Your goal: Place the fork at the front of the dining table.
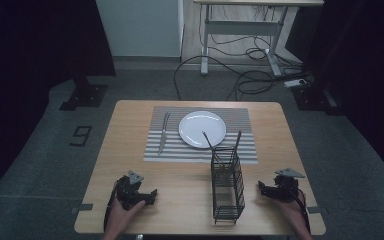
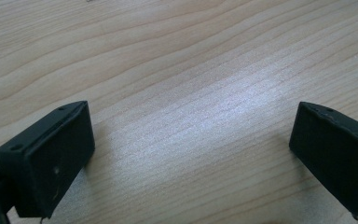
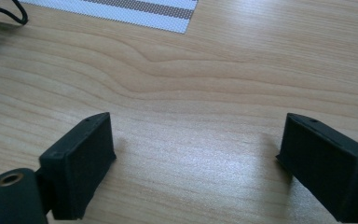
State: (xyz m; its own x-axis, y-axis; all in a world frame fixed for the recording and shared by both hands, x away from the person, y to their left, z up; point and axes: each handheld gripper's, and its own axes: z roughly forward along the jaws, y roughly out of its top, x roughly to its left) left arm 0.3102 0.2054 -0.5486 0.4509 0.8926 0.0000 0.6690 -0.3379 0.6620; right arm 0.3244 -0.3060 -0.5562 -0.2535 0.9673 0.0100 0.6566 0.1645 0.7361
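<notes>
1. Count first: you have two grippers on the table (image 1: 130, 220) — your left gripper (image 1: 150, 194) near the left front corner, your right gripper (image 1: 263, 189) near the right front corner; one wire cutlery basket (image 1: 227, 187); one white plate (image 1: 202, 129); one knife (image 1: 163, 132); one striped placemat (image 1: 235, 120).
2. Two utensil handles (image 1: 238, 140) stick up out of the far end of the basket; what kind they are you cannot tell from the high view.
3. The basket stands between your two hands, its long side running from near to far; it sits nearer to your right gripper than to your left, and touches neither.
4. The plate lies on the placemat, beyond the basket; the knife lies on the placemat too, just left of the plate, apart from it.
5. Your left gripper: in the left gripper view the jaws stand wide apart over bare wood, nothing between them; the basket is off to their right, well apart.
6. Your right gripper: in the right gripper view the jaws are spread wide as well, bare wood between them — a corner of the placemat (image 3: 135, 11) shows farther off; the basket lies to the left of these jaws, near but clear of them.
</notes>
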